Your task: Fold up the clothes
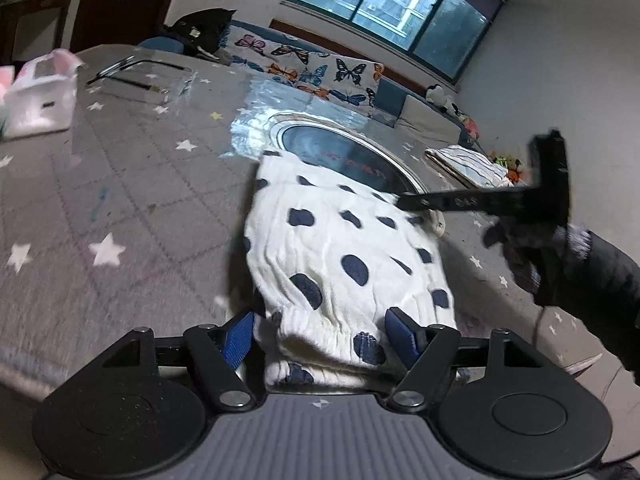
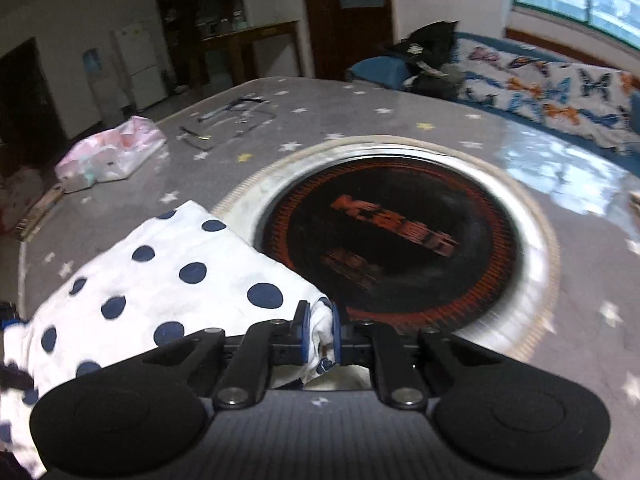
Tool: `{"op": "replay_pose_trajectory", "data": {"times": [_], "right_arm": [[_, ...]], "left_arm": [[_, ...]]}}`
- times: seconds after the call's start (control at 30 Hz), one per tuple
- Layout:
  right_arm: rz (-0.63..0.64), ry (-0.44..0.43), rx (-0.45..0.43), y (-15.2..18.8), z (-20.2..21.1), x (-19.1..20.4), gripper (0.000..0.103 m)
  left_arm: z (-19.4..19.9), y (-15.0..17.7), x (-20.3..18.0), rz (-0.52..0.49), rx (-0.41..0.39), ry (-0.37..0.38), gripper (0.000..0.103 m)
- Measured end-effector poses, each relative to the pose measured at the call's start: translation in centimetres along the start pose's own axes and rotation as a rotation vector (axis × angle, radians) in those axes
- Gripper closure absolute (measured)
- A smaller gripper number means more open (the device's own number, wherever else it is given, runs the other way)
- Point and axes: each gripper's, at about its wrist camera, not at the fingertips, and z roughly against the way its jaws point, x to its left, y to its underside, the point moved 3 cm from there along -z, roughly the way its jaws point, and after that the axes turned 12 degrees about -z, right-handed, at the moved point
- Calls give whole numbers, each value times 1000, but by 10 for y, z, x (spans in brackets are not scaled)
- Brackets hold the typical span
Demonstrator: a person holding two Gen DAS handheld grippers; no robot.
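Polka-dot garment [image 1: 340, 264] beside round hob [image 2: 400, 240]; right gripper [image 2: 317, 330] fingers clamped on corner; left gripper [image 1: 320, 330] fingers wide, straddling waistband, unpressed.

Garment [image 1: 340, 256] on table [image 1: 120, 184], beside burner [image 2: 400, 240]

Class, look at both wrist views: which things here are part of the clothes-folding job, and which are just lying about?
Part of the job:
- polka-dot garment
- left gripper, open around its waistband
- right gripper, shut on a corner

Lying about:
- pink-and-white plastic bag
- striped folded cloth
- round black inset in the table
- butterfly-print cover
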Motion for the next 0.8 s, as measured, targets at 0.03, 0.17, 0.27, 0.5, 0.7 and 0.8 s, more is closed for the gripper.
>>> {"op": "replay_pose_trajectory", "data": {"times": [0.03, 0.17, 0.27, 0.5, 0.7, 0.8], "right_arm": [[-12, 22, -10, 4, 7, -5, 93], [-89, 143, -51, 27, 39, -30, 93], [-128, 233, -77, 43, 58, -45, 93], [-282, 433, -147, 75, 93, -81, 93], [-246, 434, -167, 85, 116, -78, 81], [-166, 393, -194, 77, 123, -60, 79]], "left_arm": [[-4, -3, 0, -11, 0, -1, 30], [-26, -19, 0, -43, -5, 9, 30], [-51, -35, -8, -83, 1, 29, 30], [-106, -69, -33, -184, 11, 87, 30], [-106, -79, -32, -156, 5, 99, 28], [-92, -76, -23, -116, -1, 83, 28]]}}
